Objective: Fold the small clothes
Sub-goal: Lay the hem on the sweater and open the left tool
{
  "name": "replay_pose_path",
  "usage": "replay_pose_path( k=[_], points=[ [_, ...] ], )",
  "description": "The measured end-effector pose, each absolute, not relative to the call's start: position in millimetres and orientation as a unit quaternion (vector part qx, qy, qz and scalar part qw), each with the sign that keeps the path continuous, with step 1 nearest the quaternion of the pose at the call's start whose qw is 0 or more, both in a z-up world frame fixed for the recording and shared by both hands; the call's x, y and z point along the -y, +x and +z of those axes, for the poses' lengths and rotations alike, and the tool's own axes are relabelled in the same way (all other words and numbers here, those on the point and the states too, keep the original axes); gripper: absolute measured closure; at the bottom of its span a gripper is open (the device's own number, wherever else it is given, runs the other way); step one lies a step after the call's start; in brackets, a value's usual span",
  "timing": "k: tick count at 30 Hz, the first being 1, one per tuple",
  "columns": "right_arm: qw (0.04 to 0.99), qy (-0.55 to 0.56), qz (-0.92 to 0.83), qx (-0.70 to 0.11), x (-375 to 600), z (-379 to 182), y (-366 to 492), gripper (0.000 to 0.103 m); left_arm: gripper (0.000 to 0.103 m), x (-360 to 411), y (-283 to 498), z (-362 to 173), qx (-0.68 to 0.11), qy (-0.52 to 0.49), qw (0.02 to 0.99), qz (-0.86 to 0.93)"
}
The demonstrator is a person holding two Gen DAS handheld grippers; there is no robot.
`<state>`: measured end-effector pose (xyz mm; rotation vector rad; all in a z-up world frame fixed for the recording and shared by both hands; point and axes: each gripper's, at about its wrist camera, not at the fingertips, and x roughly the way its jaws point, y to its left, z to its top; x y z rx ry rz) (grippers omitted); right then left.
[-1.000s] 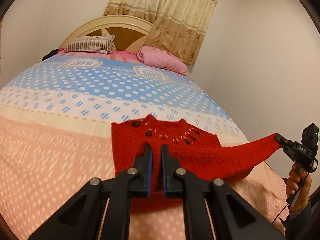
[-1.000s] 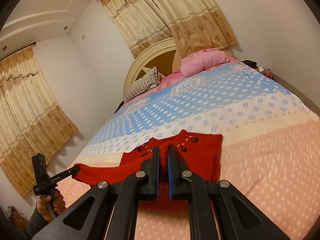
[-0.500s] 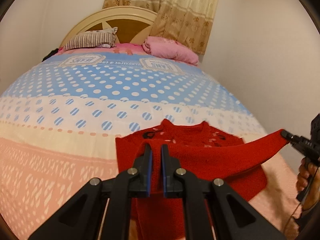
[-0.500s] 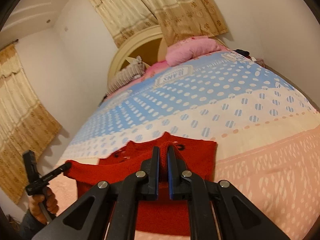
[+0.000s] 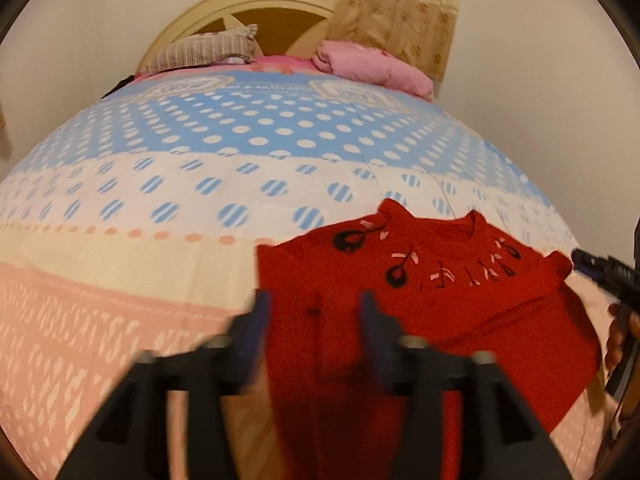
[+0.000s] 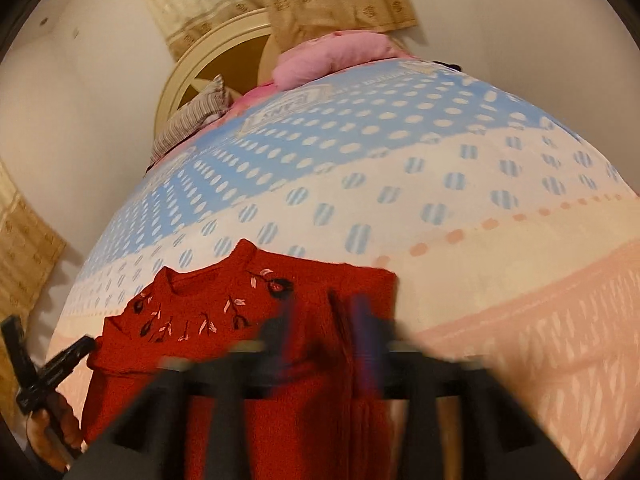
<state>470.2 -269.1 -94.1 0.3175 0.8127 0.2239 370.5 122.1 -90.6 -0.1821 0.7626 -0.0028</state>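
Note:
A small red knitted sweater (image 5: pixel 440 304) with dark flower embroidery near the collar lies on the bed, its sleeves folded in across the body. It also shows in the right wrist view (image 6: pixel 224 312). My left gripper (image 5: pixel 314 320) is open, fingers blurred and spread over the sweater's left part. My right gripper (image 6: pixel 324 320) is blurred by motion; its fingers look slightly apart over the sweater's right side. Each gripper shows in the other's view: the right one (image 5: pixel 600 272) at the sweater's right edge, the left one (image 6: pixel 60 364) at its left edge.
The bed cover (image 5: pixel 200 184) is blue with white dots at the far end, cream in the middle, pink near me. A striped pillow (image 5: pixel 204 50) and a pink pillow (image 5: pixel 372 68) lie by the headboard. Walls and curtains surround the bed.
Both grippers came down onto the sweater and let go of the sleeves, which now lie folded over the body. The left fingers have opened wide; both cameras tilted down.

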Motion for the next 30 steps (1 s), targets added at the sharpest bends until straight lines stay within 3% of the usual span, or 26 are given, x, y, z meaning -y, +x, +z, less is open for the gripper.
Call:
replay_pose_path(
  k=[1,6,10,13,18,30],
  points=[
    [0.9,0.151,0.115,-0.392,267.2,-94.1,464.2,0.03,0.024,-126.1,361.8,-89.0,-0.361,-0.086,0.929,0.009],
    [0.886,0.058,0.179,-0.424,221.4,-95.5,436.9,0.03,0.016,-124.6,335.8,-100.4,-0.371,-0.05,0.927,-0.003],
    [0.848,-0.032,0.207,-0.486,170.9,-114.3,449.7,0.03,0.016,-116.3,343.2,-112.9,-0.381,-0.023,0.924,0.009],
    [0.86,-0.058,0.184,-0.473,144.6,-111.7,480.7,0.03,0.016,-123.6,348.1,-111.6,-0.378,-0.052,0.924,0.023],
    [0.906,-0.015,0.17,-0.388,148.2,-72.2,492.2,0.03,0.011,-131.4,336.3,-104.9,-0.364,-0.064,0.929,0.029],
    [0.923,0.049,0.13,-0.359,235.4,-79.9,427.8,0.03,0.009,-124.1,335.4,-97.6,-0.348,-0.048,0.936,0.031]
  ],
)
